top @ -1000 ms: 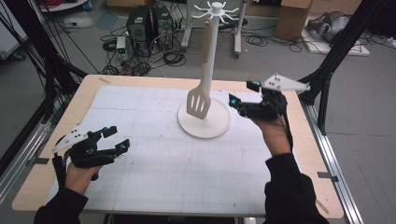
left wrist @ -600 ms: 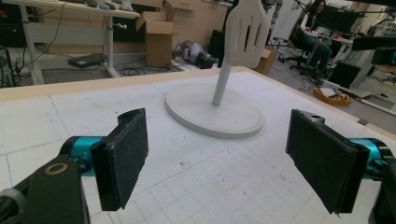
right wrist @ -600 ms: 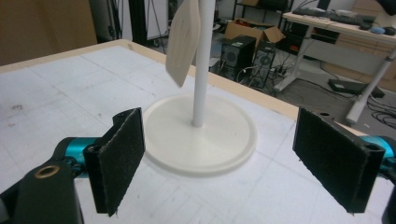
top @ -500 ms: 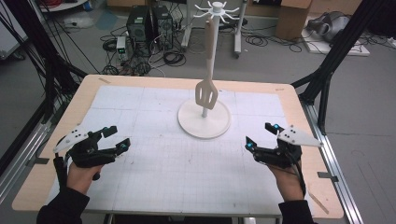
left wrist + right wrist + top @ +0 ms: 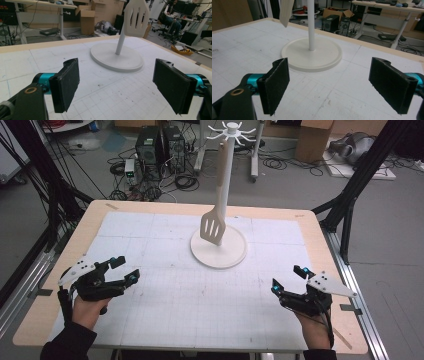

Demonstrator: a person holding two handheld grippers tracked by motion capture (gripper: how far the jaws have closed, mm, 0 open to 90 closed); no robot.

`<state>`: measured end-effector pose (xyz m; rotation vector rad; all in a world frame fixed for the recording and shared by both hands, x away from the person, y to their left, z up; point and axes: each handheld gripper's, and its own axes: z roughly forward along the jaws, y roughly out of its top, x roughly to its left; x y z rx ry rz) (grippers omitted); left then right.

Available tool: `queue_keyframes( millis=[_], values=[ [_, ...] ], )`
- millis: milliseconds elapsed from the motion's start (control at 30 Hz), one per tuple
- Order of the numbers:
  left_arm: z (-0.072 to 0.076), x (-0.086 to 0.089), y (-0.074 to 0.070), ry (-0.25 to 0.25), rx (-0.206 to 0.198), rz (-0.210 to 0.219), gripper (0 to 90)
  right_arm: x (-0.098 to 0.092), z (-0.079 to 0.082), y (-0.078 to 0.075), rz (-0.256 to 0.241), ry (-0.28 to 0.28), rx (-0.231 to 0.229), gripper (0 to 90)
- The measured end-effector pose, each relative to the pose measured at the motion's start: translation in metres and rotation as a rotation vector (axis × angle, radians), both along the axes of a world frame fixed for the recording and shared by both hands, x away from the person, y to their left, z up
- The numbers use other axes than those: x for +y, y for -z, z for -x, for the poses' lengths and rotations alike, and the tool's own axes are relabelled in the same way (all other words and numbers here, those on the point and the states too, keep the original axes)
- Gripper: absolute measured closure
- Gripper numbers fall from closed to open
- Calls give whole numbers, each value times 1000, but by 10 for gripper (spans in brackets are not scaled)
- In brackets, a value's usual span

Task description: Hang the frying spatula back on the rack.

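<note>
A white rack with a round base (image 5: pixel 218 254) and a tall pole (image 5: pixel 226 180) stands at the table's far middle. A cream slotted spatula (image 5: pixel 214 222) hangs from one of its top hooks, blade down and tilted left of the pole. In the left gripper view the spatula blade (image 5: pixel 136 18) shows above the base (image 5: pixel 116 56). My left gripper (image 5: pixel 121 270) rests open near the front left, nothing between its pads (image 5: pixel 66 83). My right gripper (image 5: pixel 290 279) rests open near the front right, jaws wide apart and empty, its pads (image 5: pixel 274 83) facing the base (image 5: pixel 312 56).
The white gridded mat (image 5: pixel 200 290) covers most of the wooden table (image 5: pixel 320 240). Black frame legs (image 5: pixel 350 195) stand at the right and left of the table. Computers and cables (image 5: pixel 160 150) lie on the floor beyond the far edge.
My right gripper let go of the spatula at the rack and drew back to the front right of the table. The spatula now hangs free and swings a little. The left gripper stayed put.
</note>
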<state>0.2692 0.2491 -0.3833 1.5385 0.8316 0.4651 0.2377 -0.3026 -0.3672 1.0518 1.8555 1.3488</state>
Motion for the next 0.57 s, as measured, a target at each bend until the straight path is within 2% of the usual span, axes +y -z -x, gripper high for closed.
queue_keyframes(
  millis=[400, 567],
  values=[
    [0, -1, 1, -4, 4, -4, 221, -3, 0, 0, -8, 8, -4, 158],
    [-3, -1, 4, -6, 18, -7, 221, -2, -1, 1, -3, 8, 3, 158]
  ],
)
